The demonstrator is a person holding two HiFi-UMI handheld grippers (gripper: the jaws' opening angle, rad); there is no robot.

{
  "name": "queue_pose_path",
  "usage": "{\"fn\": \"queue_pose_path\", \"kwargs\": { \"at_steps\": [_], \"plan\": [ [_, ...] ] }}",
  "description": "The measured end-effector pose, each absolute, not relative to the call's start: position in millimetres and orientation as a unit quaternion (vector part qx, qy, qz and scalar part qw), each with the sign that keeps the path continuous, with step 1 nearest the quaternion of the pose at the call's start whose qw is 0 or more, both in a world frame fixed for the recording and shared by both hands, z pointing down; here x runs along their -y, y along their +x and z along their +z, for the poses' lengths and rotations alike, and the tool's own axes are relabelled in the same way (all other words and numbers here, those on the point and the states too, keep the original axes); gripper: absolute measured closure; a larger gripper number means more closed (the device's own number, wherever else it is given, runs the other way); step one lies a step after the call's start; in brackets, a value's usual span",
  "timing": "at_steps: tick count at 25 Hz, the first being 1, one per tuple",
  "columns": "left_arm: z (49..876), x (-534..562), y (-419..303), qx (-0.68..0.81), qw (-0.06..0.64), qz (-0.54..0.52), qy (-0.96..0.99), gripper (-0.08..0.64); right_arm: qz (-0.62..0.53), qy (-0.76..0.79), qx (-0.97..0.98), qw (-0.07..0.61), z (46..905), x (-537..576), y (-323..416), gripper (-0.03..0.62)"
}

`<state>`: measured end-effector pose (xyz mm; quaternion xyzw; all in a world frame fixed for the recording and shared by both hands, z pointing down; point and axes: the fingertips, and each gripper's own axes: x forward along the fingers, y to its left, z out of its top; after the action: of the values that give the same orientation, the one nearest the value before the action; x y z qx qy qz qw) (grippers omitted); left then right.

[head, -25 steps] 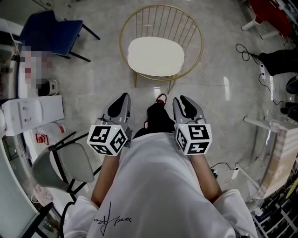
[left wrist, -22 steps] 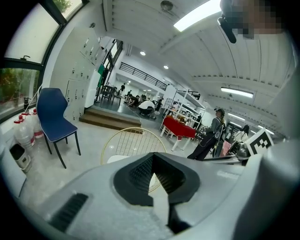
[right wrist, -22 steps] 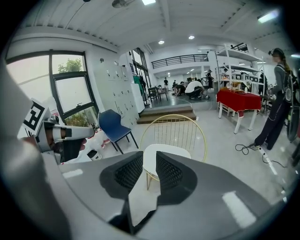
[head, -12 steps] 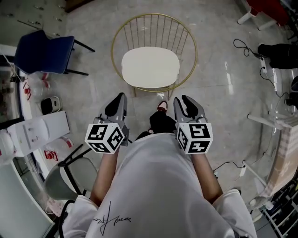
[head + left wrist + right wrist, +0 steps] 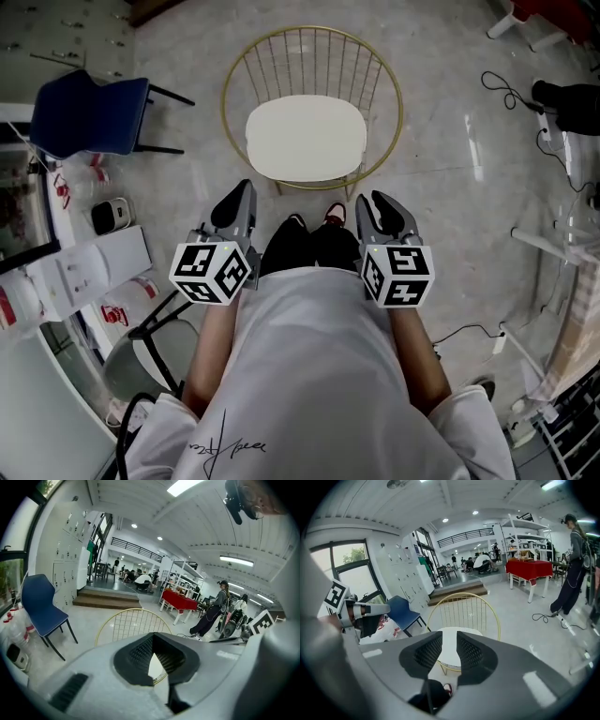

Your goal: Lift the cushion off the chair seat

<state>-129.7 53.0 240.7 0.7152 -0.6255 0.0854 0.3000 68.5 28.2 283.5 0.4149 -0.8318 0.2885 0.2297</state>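
The pale stone floor (image 5: 450,141) fills most of the head view, and over the last second it has slid down the frame as the person steps forward. Both of the person's legs (image 5: 309,246) now show between the arms. The round gold wire chair (image 5: 314,47) sits closer than it did, straight ahead. A blue chair (image 5: 89,112) stands well off to the left.

The cream cushion (image 5: 306,138) lies flat on the gold chair's seat, untouched. Its front edge is now near the tips of both tools but still apart from them.

The left hand-held gripper (image 5: 240,192) points at the cushion's left front corner with its jaws closed together on nothing. Only a sliver of the cushion (image 5: 152,663) shows past them in the left gripper view. The right hand-held gripper (image 5: 377,202) aims at the right front corner with its jaws a narrow way apart and empty, and the cushion (image 5: 449,645) shows in the gap.

The approach looks nearly finished, though no grasp has begun. The left jaws would probably need to open before they could take an edge.
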Motion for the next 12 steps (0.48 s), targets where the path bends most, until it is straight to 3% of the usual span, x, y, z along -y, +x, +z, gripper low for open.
{"fn": "queue_pose_path", "kwargs": {
  "at_steps": [12],
  "plan": [
    [298.7, -32.4, -133.7, 0.606, 0.354, 0.119, 0.702, 0.56, 0.33, 0.419, 0.809, 0.248, 320.6, -10.9, 61.8, 0.48]
  ]
}}
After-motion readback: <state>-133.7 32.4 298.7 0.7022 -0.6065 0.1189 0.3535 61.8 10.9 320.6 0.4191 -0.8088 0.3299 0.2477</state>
